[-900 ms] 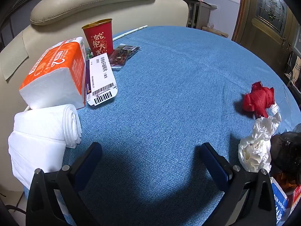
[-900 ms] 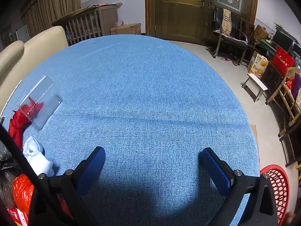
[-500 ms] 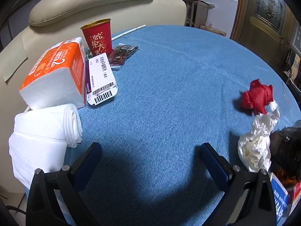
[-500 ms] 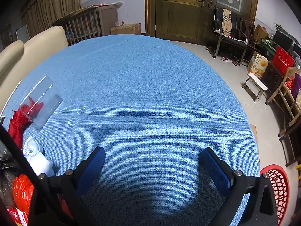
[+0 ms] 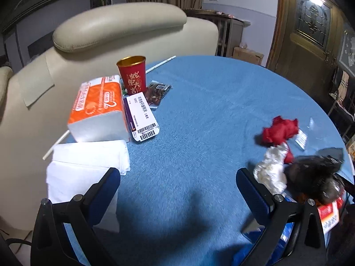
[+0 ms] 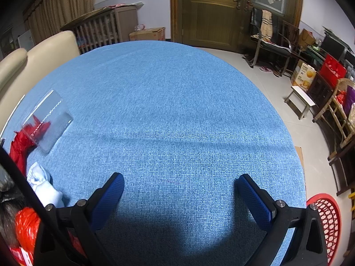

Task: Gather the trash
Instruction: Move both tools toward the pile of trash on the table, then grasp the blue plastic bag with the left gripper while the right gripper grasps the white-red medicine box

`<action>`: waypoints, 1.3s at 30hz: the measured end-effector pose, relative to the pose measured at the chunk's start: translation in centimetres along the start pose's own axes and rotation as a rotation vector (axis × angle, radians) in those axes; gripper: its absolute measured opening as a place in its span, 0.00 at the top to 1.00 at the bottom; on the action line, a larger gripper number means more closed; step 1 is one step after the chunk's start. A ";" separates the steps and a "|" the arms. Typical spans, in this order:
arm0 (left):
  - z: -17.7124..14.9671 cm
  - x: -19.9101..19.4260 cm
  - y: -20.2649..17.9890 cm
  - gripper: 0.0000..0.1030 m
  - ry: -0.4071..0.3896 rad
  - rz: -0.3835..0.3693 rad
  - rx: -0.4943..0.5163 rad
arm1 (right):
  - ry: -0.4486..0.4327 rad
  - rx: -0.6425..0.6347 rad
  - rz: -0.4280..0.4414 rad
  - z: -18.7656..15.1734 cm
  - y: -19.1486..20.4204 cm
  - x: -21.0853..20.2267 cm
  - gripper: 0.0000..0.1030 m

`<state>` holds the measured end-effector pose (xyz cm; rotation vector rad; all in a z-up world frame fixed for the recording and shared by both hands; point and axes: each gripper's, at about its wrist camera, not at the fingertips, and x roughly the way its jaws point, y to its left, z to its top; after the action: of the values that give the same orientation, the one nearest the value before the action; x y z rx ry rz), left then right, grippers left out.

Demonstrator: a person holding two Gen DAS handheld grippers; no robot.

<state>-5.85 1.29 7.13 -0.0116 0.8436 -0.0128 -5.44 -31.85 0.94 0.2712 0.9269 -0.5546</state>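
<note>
Trash lies on a round blue table (image 5: 199,115): a crumpled red paper (image 5: 278,129), a crumpled white tissue (image 5: 269,171), a dark plastic bag (image 5: 315,177) and a clear wrapper (image 6: 50,119). At the far left lie a snack packet (image 5: 156,93) and a barcoded card (image 5: 142,117). My left gripper (image 5: 177,184) is open and empty above the table, left of the tissue. My right gripper (image 6: 179,190) is open and empty over bare cloth. The red paper (image 6: 21,144) and the tissue (image 6: 43,186) show at its left.
A red paper cup (image 5: 133,75), an orange tissue pack (image 5: 97,108) and folded white towels (image 5: 88,164) stand at the left by a cream sofa (image 5: 115,28). A red mesh basket (image 6: 328,221) sits on the floor past the table's right edge.
My left gripper has risen and tilted up, so the sofa and room show more and the trash pile sits closer in. The right gripper has not moved.
</note>
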 end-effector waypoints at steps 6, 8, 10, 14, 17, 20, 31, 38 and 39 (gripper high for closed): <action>-0.8 -2.2 -0.2 0.00 -0.030 -0.008 -0.002 | -0.053 0.054 0.064 -0.4 -1.4 -3.7 0.00; -1.1 -2.7 -0.5 0.00 -0.032 -0.016 0.004 | -0.094 0.029 0.068 -0.9 -1.7 -5.9 0.00; -1.2 -3.1 -0.7 0.00 -0.039 -0.026 0.004 | -0.124 0.010 0.093 -1.5 -1.9 -8.0 0.00; -1.6 -4.2 -0.9 0.00 -0.057 -0.048 -0.002 | -0.181 -0.012 0.119 -2.9 -1.8 -11.7 0.00; -2.0 -5.0 -1.4 0.00 -0.068 -0.058 0.003 | -0.206 -0.039 0.141 -4.5 -1.2 -13.6 0.00; -2.3 -5.5 -1.5 0.00 -0.073 -0.068 0.007 | -0.218 -0.060 0.152 -6.1 -0.2 -14.9 0.00; -3.2 -6.3 -1.6 0.00 -0.076 -0.092 -0.006 | -0.231 -0.074 0.162 -8.7 0.6 -16.7 0.00; -3.8 -7.0 -1.8 0.00 -0.080 -0.113 -0.003 | -0.221 -0.074 0.168 -9.3 0.6 -16.7 0.00; -4.0 -7.2 -1.8 0.00 -0.081 -0.118 -0.002 | -0.220 -0.075 0.166 -9.4 0.7 -16.6 0.00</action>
<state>-13.59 -0.41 9.87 -0.0633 0.7611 -0.1213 -19.33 -21.50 9.02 0.2125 0.7030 -0.3865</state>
